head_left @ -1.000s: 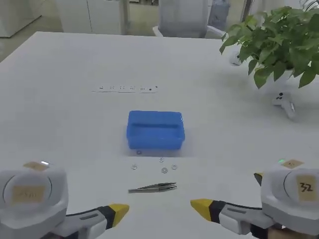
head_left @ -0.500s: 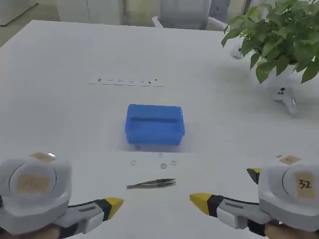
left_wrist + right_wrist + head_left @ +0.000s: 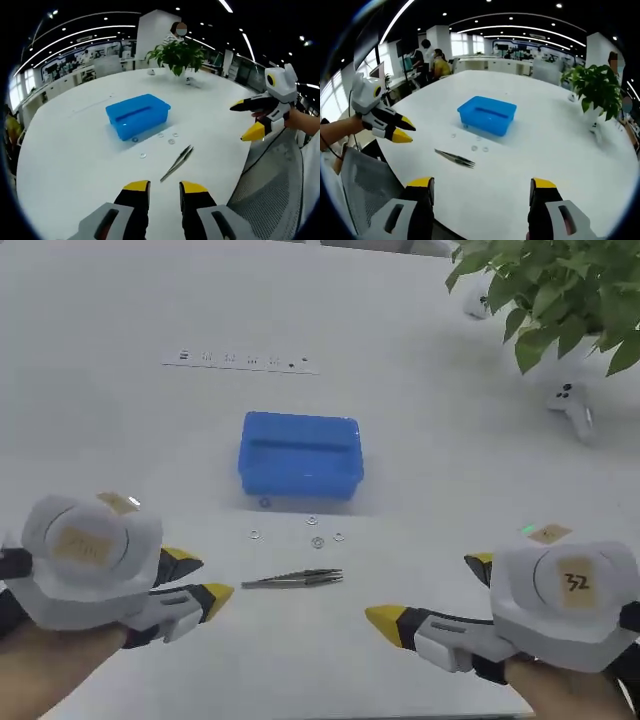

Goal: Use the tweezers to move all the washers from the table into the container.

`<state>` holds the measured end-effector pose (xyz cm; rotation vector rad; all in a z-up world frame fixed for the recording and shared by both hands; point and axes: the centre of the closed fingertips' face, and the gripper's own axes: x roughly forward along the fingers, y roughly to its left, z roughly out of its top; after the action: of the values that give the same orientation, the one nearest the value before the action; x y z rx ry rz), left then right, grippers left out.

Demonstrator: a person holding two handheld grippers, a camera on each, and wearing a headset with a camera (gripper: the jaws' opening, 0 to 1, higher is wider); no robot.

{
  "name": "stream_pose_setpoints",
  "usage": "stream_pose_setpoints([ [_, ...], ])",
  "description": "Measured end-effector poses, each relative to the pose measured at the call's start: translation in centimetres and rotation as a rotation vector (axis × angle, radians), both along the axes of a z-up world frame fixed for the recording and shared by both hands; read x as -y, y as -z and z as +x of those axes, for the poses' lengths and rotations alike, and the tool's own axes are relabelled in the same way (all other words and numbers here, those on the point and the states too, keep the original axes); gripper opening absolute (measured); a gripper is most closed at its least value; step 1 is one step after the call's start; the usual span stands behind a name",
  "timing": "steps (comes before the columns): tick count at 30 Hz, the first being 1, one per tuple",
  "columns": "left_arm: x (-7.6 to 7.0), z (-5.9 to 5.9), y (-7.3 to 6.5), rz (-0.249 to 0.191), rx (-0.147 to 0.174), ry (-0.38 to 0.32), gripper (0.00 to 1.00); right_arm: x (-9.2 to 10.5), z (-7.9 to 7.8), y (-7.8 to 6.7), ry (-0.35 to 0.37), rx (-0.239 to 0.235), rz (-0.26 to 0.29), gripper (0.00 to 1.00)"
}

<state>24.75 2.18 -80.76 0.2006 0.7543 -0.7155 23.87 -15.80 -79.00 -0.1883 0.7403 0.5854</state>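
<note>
Blue plastic container rectangular | metal tweezers slim | washers round

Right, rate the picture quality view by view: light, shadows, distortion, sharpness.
Head view: even, soft light on the white table, a faint shadow in front of the blue container, the washers too small to resolve well. Left gripper view: strong fisheye bending of the table edge, tweezers legible. Right gripper view: same bending, ceiling light strips bright, curved.

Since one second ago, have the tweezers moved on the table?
No. The tweezers lie at the same spot, just on the near side of the washers and the blue container; only the head view itself has shifted.
</note>
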Motion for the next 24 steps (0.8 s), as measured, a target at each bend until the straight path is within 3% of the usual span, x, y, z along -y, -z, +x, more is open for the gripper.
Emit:
stream_pose_setpoints([
  [2, 0.3, 0.2, 1.0, 0.036, -0.017, 0.050, 0.20, -0.1, -0.1, 0.3, -0.007, -0.009, -0.003, 0.76],
  [4, 0.6, 0.6, 1.7, 0.056, -0.013, 0.082, 0.16, -0.1, -0.2, 0.5, -0.010, -0.018, -0.009, 0.76],
  [9, 1.5, 1.5, 3.4, 0.056, -0.018, 0.134, 0.09, -0.2, -0.4, 0.9, -0.021, -0.037, -0.013, 0.75],
  [10, 1.6, 1.5, 4.0, 0.077, -0.033, 0.158, 0.10, -0.2, -0.5, 1.0, -0.022, -0.041, -0.017, 0.75],
  [13, 1.8, 1.8, 5.1, 0.102, -0.032, 0.185, 0.07, -0.1, -0.6, 1.3, -0.026, -0.052, -0.026, 0.75],
  [21, 2.3, 2.3, 7.0, 0.150, -0.047, 0.245, 0.04, 0.1, -1.0, 1.6, -0.029, -0.065, -0.033, 0.73],
  [24, 2.5, 2.5, 6.9, 0.161, -0.030, 0.258, 0.00, -0.1, -1.1, 1.6, -0.036, -0.069, -0.037, 0.73],
])
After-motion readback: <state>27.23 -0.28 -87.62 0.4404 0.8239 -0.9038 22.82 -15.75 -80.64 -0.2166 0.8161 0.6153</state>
